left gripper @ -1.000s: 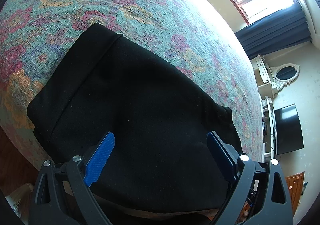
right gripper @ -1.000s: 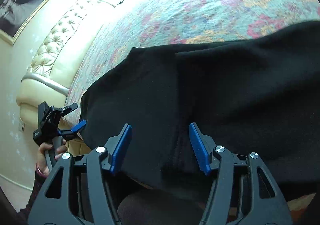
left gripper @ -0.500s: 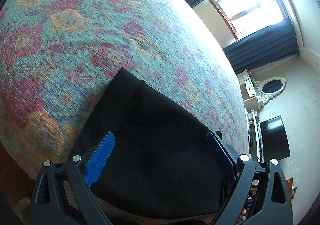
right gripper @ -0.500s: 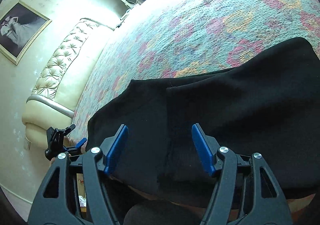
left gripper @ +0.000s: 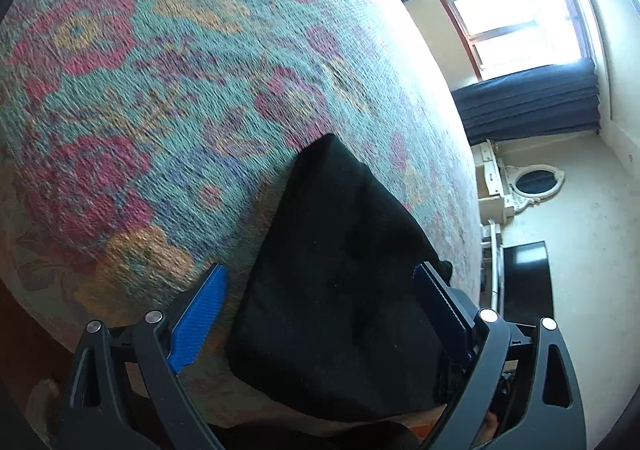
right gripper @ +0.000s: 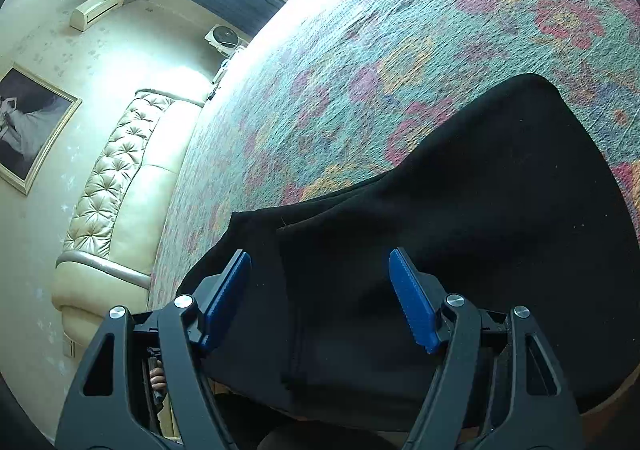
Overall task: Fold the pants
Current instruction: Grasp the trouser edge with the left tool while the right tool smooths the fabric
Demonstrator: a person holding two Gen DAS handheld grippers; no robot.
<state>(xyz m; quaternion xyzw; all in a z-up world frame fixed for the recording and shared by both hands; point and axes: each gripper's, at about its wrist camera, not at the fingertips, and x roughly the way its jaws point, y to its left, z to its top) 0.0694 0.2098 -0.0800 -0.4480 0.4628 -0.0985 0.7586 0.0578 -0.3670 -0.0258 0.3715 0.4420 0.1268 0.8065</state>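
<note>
Black pants [right gripper: 460, 230] lie folded on the bed [right gripper: 440, 30]; your right hand-held gripper [right gripper: 320, 298] is opening, the left [left gripper: 320, 314] gapes empty; brushing could undo layers.

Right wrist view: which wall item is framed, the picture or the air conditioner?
The picture, at the left edge: gold frame, dark image. The air conditioner is a plain white box.

Each claw [left gripper: 322, 300] [right gripper: 320, 290] has black triangular-cutout arms (silver screws atop) with ribbed blue pads [left gripper: 198, 320].
</note>
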